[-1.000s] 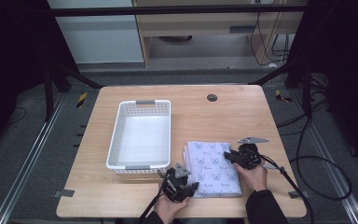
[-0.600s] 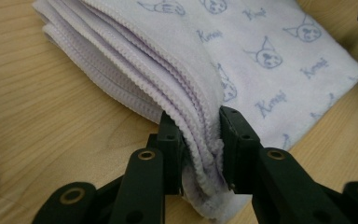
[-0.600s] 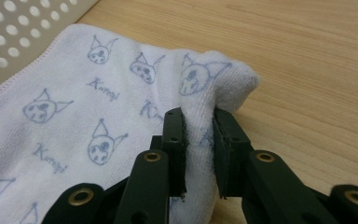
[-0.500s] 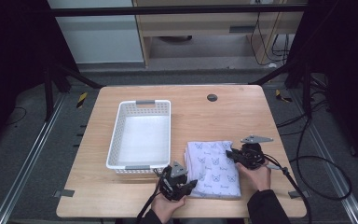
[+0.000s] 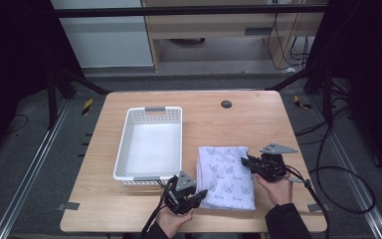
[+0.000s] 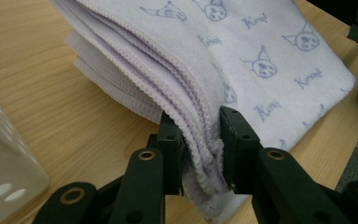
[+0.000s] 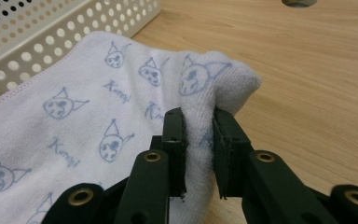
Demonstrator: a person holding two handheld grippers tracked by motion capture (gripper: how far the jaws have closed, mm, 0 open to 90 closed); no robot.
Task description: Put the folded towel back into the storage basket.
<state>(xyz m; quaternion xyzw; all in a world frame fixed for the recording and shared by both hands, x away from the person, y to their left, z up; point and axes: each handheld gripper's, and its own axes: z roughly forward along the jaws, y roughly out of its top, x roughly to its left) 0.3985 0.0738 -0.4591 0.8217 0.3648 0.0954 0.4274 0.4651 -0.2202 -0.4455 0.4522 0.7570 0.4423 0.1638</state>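
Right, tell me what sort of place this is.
Probably a lab or data-recording workstation, not a home: a bare wooden table fenced by black metal frame struts, loose cables trailing over the floor, and a person's hand-held left gripper pinching a folded towel.

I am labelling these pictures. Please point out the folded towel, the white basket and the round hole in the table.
folded towel (image 5: 227,178), high view, middle of its top face
white basket (image 5: 123,149), high view, left rim
round hole (image 5: 226,104), high view, its centre
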